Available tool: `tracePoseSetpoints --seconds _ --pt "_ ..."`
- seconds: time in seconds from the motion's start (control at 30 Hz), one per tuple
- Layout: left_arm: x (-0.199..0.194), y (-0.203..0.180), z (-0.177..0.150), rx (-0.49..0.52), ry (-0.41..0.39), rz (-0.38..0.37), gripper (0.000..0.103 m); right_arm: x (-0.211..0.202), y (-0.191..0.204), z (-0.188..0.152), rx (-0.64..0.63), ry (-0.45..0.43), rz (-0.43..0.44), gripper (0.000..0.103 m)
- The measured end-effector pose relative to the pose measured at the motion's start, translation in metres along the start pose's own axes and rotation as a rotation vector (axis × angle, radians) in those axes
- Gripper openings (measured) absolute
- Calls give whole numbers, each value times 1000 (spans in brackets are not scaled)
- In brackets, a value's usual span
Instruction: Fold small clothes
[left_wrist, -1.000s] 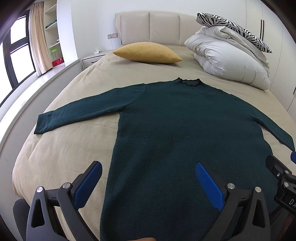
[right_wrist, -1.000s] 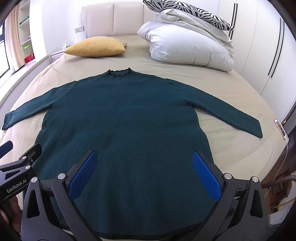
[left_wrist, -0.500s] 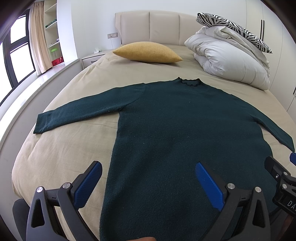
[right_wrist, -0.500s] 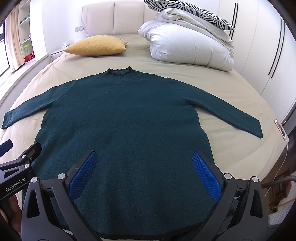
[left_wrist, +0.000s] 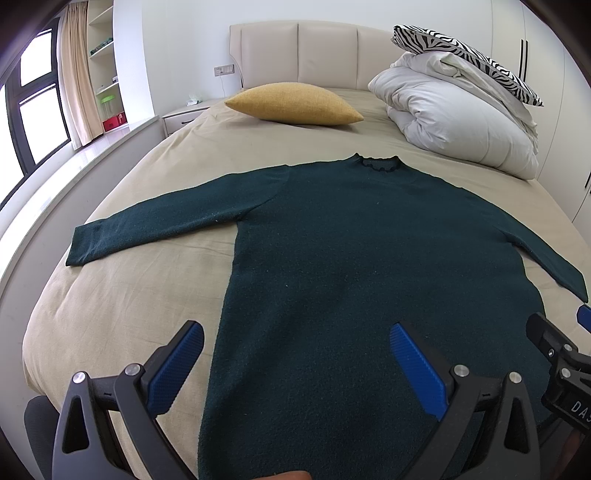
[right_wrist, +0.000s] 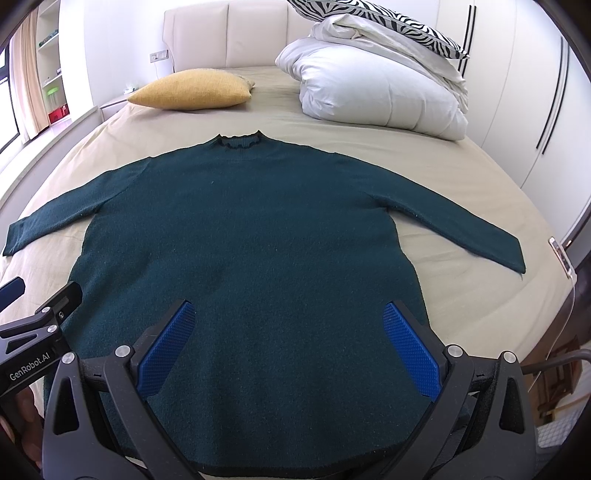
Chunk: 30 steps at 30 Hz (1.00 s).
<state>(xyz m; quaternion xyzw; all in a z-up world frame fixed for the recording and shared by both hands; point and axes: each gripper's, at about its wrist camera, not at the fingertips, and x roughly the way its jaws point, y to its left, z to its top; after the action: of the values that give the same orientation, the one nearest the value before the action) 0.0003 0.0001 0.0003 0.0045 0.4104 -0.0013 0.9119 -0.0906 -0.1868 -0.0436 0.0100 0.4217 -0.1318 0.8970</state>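
Note:
A dark green long-sleeved sweater (left_wrist: 354, 251) lies flat on the beige bed (left_wrist: 147, 177), collar away from me, both sleeves spread out; it also shows in the right wrist view (right_wrist: 251, 236). My left gripper (left_wrist: 295, 350) is open and empty, above the sweater's lower left part near the hem. My right gripper (right_wrist: 288, 332) is open and empty, above the lower middle of the sweater. Each gripper's body shows at the edge of the other's view.
A yellow pillow (left_wrist: 295, 104) and a folded white duvet (left_wrist: 458, 122) with a zebra-print pillow (left_wrist: 465, 51) lie at the headboard. A nightstand (left_wrist: 184, 114) and window stand left. Wardrobe doors (right_wrist: 546, 92) stand right. A chair (right_wrist: 565, 365) is at the bed's right corner.
Both grippers have barely shifted; the sweater lies as before and both jaws stay open.

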Motion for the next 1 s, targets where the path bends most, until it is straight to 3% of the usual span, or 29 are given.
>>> tracePoseSetpoints --seconds 1.0 --pt "1 -1 0 4 -4 8 103 3 -3 0 9 8 3 103"
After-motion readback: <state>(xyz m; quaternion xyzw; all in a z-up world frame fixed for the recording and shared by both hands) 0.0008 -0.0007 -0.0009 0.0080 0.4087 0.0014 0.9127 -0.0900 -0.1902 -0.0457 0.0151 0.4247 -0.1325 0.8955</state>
